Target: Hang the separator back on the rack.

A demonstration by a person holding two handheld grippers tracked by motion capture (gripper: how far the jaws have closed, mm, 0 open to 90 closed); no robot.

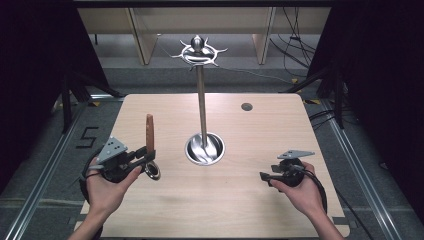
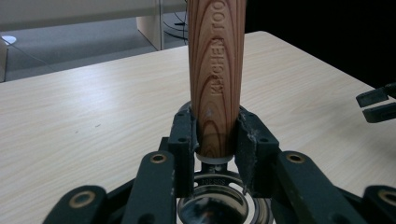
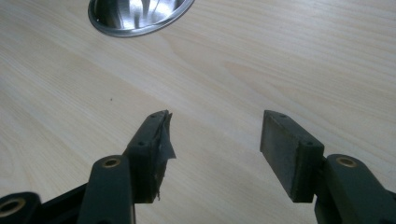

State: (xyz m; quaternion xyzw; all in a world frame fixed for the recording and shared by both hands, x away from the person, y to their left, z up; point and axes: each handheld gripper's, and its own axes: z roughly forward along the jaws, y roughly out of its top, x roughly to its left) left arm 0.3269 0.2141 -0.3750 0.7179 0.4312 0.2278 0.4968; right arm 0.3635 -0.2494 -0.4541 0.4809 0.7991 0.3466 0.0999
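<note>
A kitchen utensil with a wooden handle (image 1: 149, 131) stands upright at the table's left, its shiny metal end (image 1: 152, 171) hanging below. My left gripper (image 1: 146, 154) is shut on the lower end of that handle. In the left gripper view the pads (image 2: 183, 140) press both sides of the handle (image 2: 216, 70), with the metal end (image 2: 212, 210) just beneath them. My right gripper (image 1: 263, 176) hovers low over the table's right side, open with nothing between its fingers (image 3: 215, 140). A steel hanging stand (image 1: 201, 100) with hooks on top (image 1: 198, 51) rises from a round base (image 1: 204, 148) at the centre.
The light wooden table (image 1: 250, 210) has a small dark cable hole (image 1: 246, 106) at the back right. The stand's base (image 3: 135, 14) lies ahead and left of the right gripper. The right gripper's jaws (image 2: 378, 105) show at the right edge of the left gripper view.
</note>
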